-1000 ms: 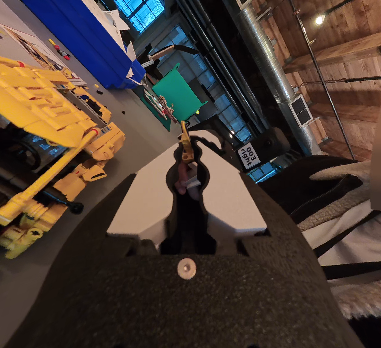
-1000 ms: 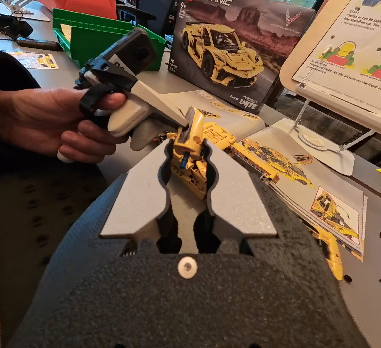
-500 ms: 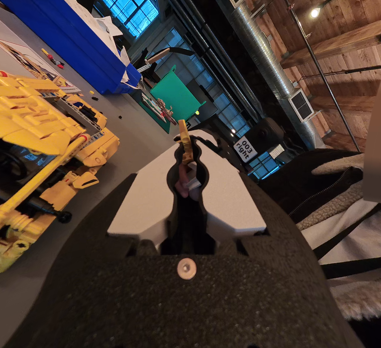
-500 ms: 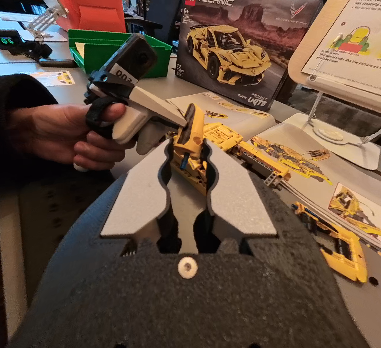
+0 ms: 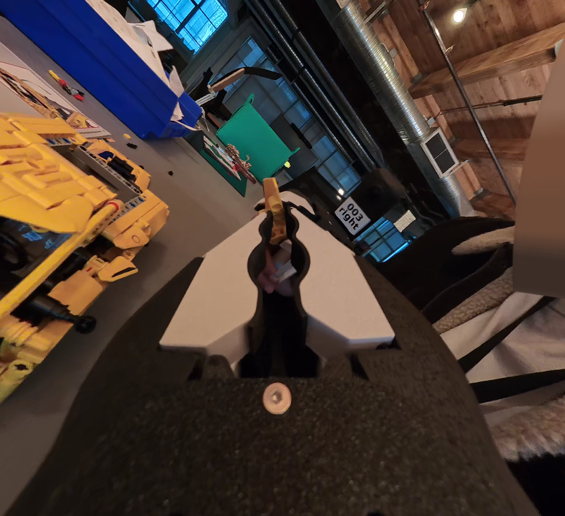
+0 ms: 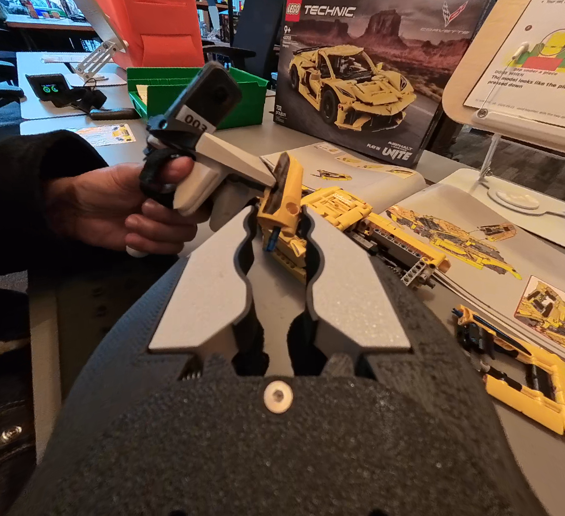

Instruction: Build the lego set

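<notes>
A small yellow lego panel piece [image 6: 282, 201] with a blue pin is held above the table between both grippers. My right gripper [image 6: 278, 215] is shut on its lower part. My left gripper [image 6: 271, 179], held by a hand, comes in from the left and pinches the piece's top edge. In the left wrist view my left gripper [image 5: 276, 221] is shut on the same yellow piece [image 5: 273, 201], with the right gripper's body just behind it. The partly built yellow car [image 5: 61, 210] lies on the grey table to the left; it also shows in the right wrist view [image 6: 351, 210].
An open instruction booklet [image 6: 477, 235] lies under the car. A second yellow sub-assembly [image 6: 526, 379] lies at the lower right. The set's box [image 6: 382, 73], a green bin [image 6: 195, 97] and a sheet stand [image 6: 504, 42] stand behind. A blue bin [image 5: 91, 51] is far left. Only a small space, under 4 cm, lies between the two pairs of fingers.
Both grippers have kept hold of the yellow piece and moved together; the car has slid left in the left wrist view, and the table scene has shifted right and down in the right wrist view.
</notes>
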The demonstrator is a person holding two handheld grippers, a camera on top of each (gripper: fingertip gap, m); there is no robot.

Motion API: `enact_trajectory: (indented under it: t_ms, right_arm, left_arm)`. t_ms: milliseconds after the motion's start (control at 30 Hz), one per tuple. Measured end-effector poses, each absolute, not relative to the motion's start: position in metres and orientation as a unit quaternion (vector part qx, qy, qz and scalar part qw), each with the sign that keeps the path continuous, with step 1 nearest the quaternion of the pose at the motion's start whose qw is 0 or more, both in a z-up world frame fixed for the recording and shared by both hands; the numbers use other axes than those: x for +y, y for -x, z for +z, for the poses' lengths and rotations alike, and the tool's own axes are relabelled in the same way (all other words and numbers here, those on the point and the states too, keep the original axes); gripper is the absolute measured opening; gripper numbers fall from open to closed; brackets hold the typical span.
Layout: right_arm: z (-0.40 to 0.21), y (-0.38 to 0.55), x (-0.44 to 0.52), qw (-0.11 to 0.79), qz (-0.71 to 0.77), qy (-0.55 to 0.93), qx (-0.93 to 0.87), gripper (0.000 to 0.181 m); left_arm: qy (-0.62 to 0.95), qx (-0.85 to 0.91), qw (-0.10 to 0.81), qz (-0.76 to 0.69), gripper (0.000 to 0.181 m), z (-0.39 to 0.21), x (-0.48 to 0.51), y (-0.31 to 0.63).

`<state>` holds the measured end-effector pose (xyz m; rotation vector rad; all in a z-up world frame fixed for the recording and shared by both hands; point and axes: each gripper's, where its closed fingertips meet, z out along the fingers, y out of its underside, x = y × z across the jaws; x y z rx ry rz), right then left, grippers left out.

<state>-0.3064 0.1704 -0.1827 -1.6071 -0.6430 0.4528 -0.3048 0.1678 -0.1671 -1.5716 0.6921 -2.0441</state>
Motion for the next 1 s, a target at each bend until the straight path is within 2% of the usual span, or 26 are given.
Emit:
enact_trajectory:
  t_ms: [67,167,267,300,367,467,600,667,833,900,1000]
  right_arm:
    - [-0.183,0.306,0.171,0.63,0.184,0.698,-0.286,0.028]
    - [-0.184,0.304,0.172,0.639,0.149,0.692,-0.301,0.028]
    - [-0.188,0.308,0.171,0.638,0.122,0.687,-0.326,0.028]
    - [-0.189,0.31,0.17,0.638,0.112,0.685,-0.334,0.028]
    - [-0.191,0.31,0.17,0.636,0.099,0.685,-0.341,0.028]
    - [-0.192,0.31,0.168,0.626,0.116,0.696,-0.332,0.028]
    - [-0.178,0.311,0.157,0.614,0.259,0.687,-0.291,0.031]
    - [-0.17,0.308,0.154,0.58,0.381,0.677,-0.246,0.047]
    - [-0.163,0.316,0.133,0.382,0.66,0.62,-0.184,0.049]
    - [-0.162,0.318,0.128,0.337,0.699,0.604,-0.182,0.043]
    - [-0.165,0.317,0.132,0.356,0.677,0.618,-0.182,0.032]
  left_arm:
    - [0.568,0.241,0.216,-0.756,0.008,-0.168,0.169,0.306]
    - [0.571,0.218,0.225,-0.759,0.023,-0.167,0.179,0.309]
    - [0.574,0.216,0.242,-0.752,0.023,-0.167,0.184,0.312]
    - [0.576,0.216,0.244,-0.749,0.022,-0.168,0.185,0.312]
    - [0.581,0.218,0.243,-0.746,0.003,-0.169,0.185,0.313]
    - [0.581,0.222,0.24,-0.745,0.002,-0.17,0.183,0.313]
    - [0.556,0.231,0.23,-0.765,0.001,-0.161,0.175,0.315]
    - [0.538,0.241,0.245,-0.77,0.001,-0.152,0.172,0.317]
    - [0.499,0.282,0.293,-0.766,0.001,-0.136,0.16,0.322]
    - [0.498,0.292,0.305,-0.757,0.001,-0.136,0.159,0.322]
    - [0.496,0.294,0.306,-0.758,0.001,-0.135,0.158,0.321]
